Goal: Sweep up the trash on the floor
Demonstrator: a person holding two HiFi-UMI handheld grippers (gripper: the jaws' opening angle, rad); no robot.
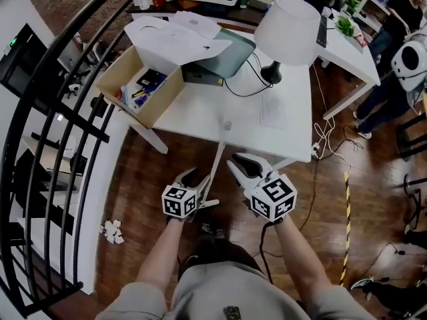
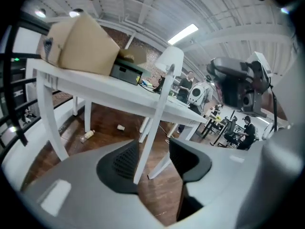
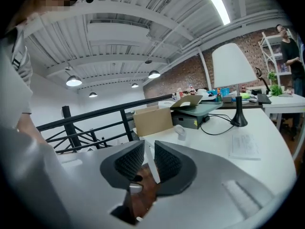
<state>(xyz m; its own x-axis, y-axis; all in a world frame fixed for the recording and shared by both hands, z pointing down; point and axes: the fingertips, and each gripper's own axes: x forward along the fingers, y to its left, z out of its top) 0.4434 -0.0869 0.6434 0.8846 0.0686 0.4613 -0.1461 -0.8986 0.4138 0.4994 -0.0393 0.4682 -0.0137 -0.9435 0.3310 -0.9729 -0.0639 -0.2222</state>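
Note:
A thin white handle (image 1: 212, 179) leans against the front edge of the white table (image 1: 200, 115) and runs down to the wooden floor. My left gripper (image 1: 193, 179) is open wide, with the handle (image 2: 151, 123) standing between its pads and untouched. My right gripper (image 1: 239, 167) sits just right of the handle; its jaws are narrow, and the handle (image 3: 148, 163) shows in the gap with floor visible beside it. A small pile of crumpled paper trash (image 1: 112, 231) lies by the railing at the left. Under the table lie a bottle (image 2: 87, 135) and a small cup (image 2: 121, 127).
The table carries an open cardboard box (image 1: 140, 85), a grey case (image 1: 223, 55), papers and a white lamp (image 1: 287, 32). A black railing (image 1: 60, 132) bounds the left. Cables (image 1: 320, 139) and a striped strip (image 1: 345, 225) cross the floor at right, where a person (image 1: 393, 45) stands.

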